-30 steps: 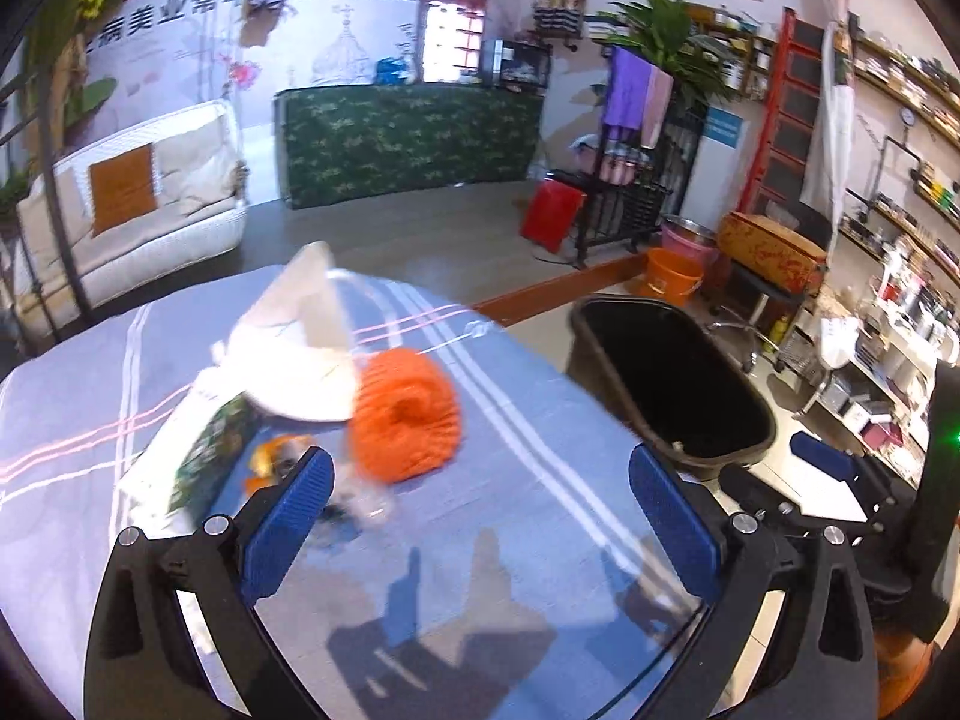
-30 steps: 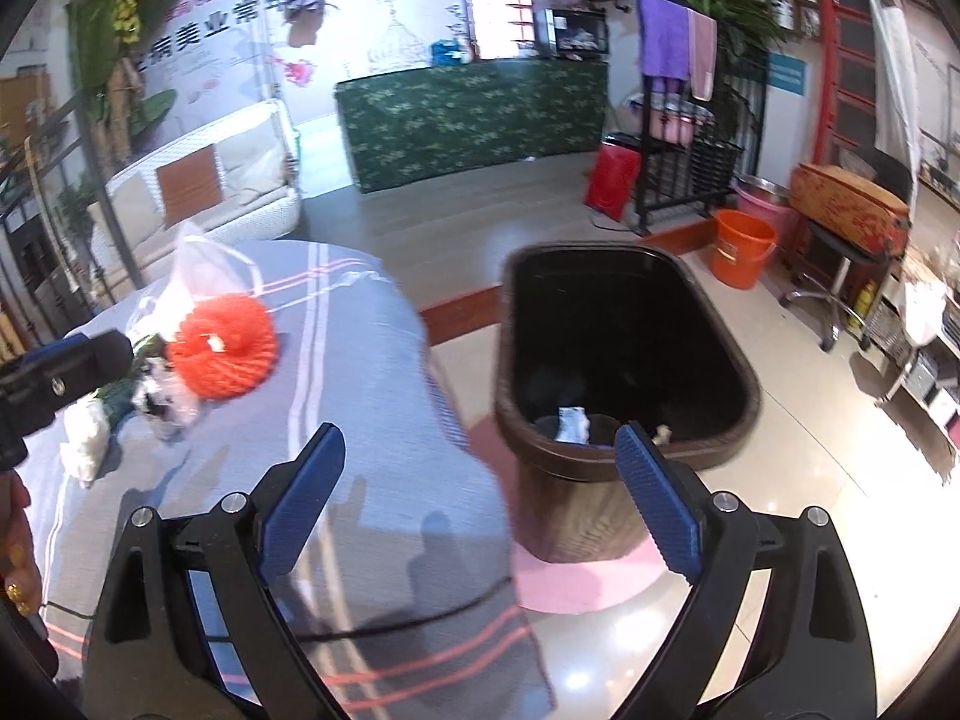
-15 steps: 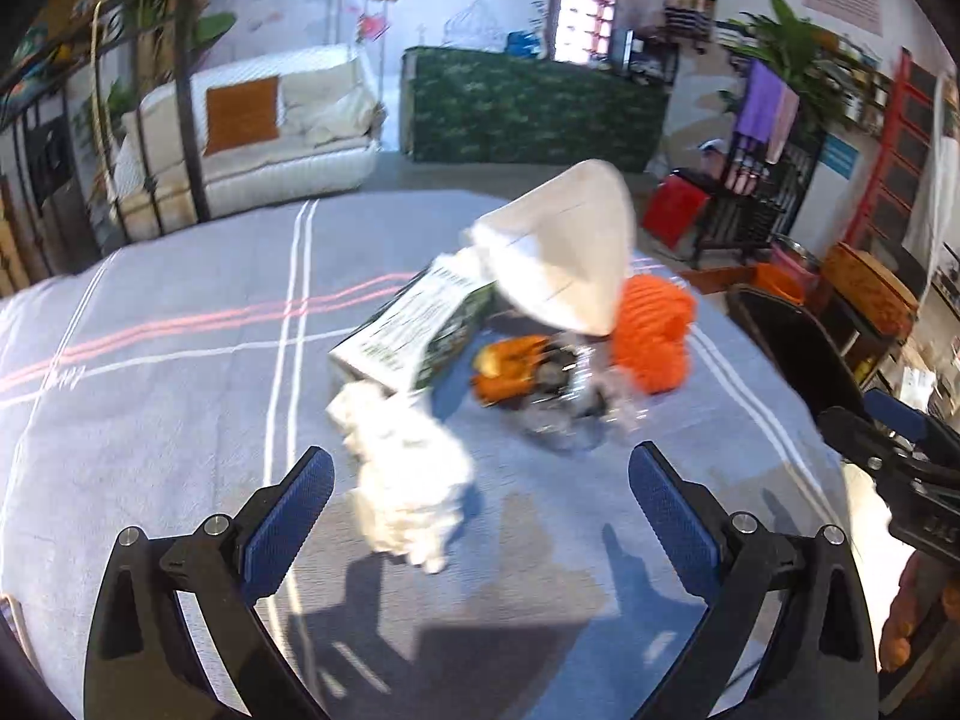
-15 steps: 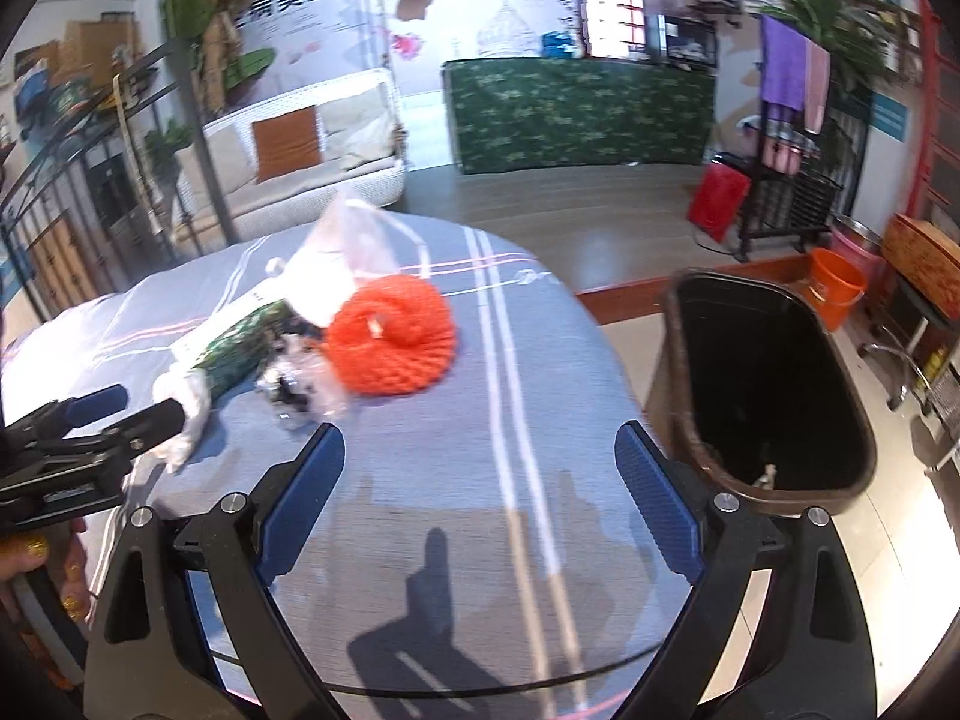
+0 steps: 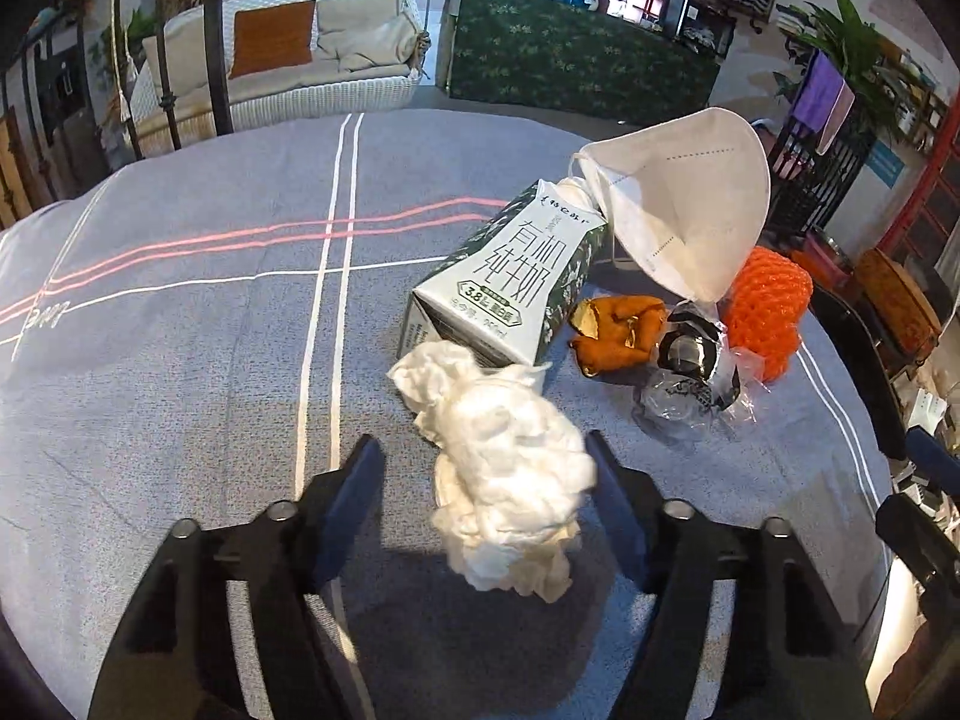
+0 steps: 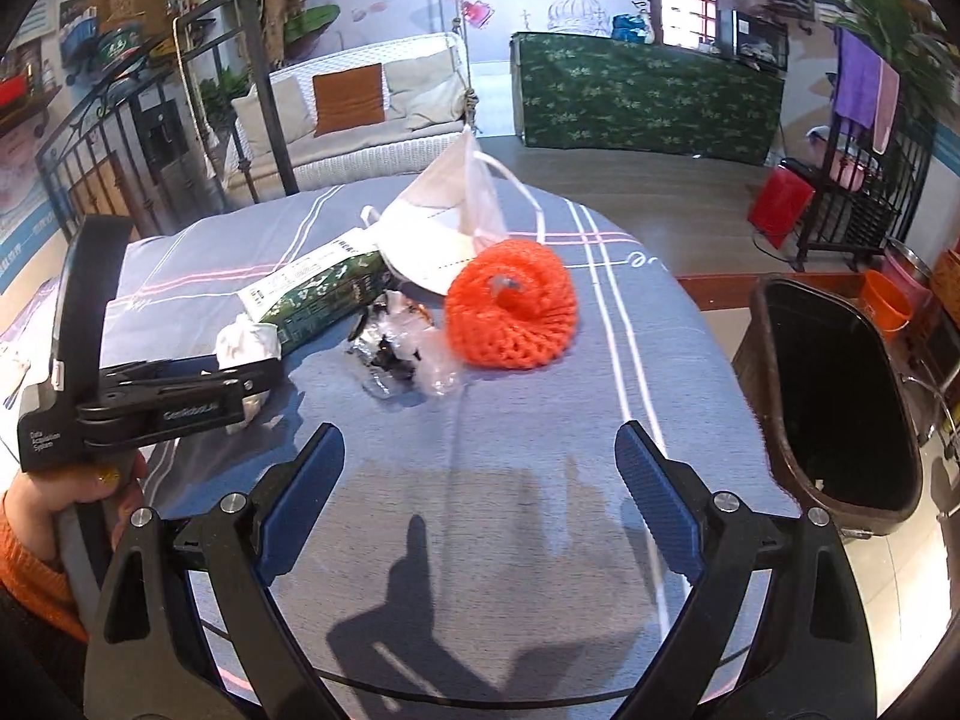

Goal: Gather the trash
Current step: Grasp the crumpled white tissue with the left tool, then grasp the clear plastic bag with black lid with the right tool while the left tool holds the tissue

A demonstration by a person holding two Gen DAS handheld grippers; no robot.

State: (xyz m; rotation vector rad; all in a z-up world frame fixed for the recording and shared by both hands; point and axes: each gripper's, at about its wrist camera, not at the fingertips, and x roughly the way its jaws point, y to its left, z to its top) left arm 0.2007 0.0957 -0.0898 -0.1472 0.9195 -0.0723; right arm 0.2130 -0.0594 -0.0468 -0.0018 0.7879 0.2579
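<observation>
Our left claw (image 5: pixel 483 474) has just been closing around the crumpled tissue (image 5: pixel 510 468), which lies on the table (image 5: pixel 180 312) between its jaws; the right pad looks near touching, the left still apart. Our right claw (image 6: pixel 480 480) stands wide open and empty, farther from the tissue, with the trash bin (image 6: pixel 840 408) off to its right.

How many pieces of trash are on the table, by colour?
White: 2, crumpled tissue, face mask
Green and white: 1, milk carton
Orange: 2, foam net, peel
Clear and black: 1, wrapper
Total: 6
</observation>
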